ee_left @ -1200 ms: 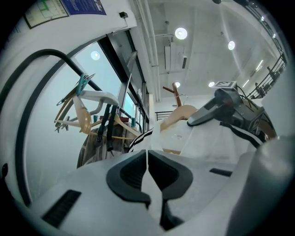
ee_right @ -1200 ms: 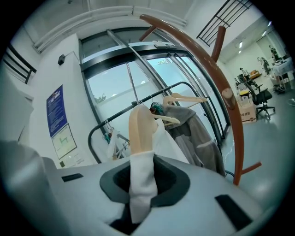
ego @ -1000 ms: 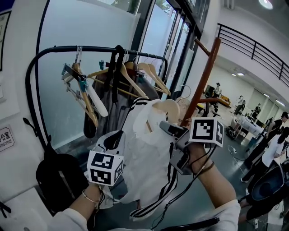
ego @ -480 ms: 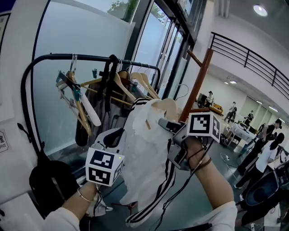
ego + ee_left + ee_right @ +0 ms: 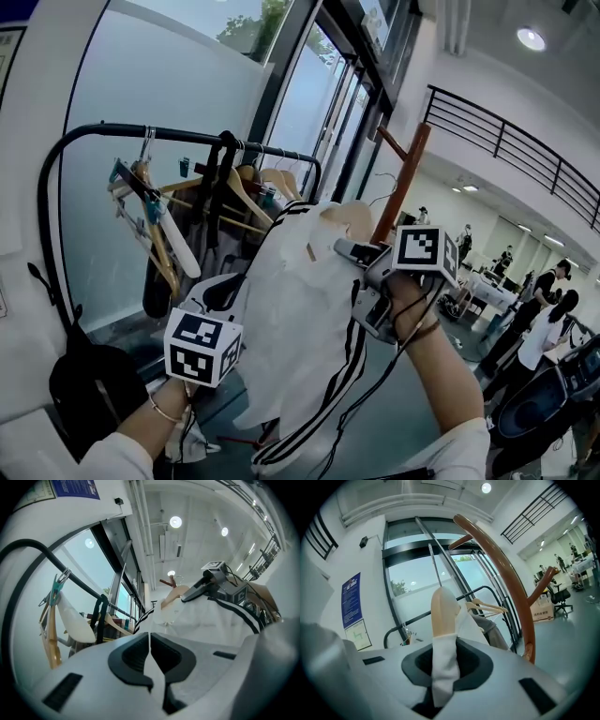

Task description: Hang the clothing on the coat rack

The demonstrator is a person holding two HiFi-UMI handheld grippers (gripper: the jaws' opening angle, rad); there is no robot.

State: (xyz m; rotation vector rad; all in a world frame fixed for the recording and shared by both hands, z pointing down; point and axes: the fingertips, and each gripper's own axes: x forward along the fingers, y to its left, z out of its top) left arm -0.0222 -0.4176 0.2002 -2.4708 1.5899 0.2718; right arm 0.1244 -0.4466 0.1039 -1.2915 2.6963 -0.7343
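A white garment with black stripes (image 5: 300, 328) hangs on a pale wooden hanger (image 5: 349, 217). My right gripper (image 5: 345, 249) is shut on the hanger's cloth-covered shoulder (image 5: 443, 611), held high just left of the brown wooden coat rack pole (image 5: 398, 192). That pole curves past on the right (image 5: 513, 583) in the right gripper view. My left gripper (image 5: 234, 281) is lower left, shut on a thin fold of the garment (image 5: 211, 620). White cloth runs between its pads (image 5: 136, 651). The hanger's hook is hidden.
A black clothes rail (image 5: 187, 136) at left carries several wooden hangers (image 5: 234, 187) and dark garments. A black bag (image 5: 89, 384) hangs at lower left. Glass doors stand behind. People (image 5: 544, 319) and desks are far right, under a railed balcony (image 5: 506, 141).
Both grippers have risen with the garment and hanger. The hanger's top now sits higher along the brown pole, and the garment's hem has lifted.
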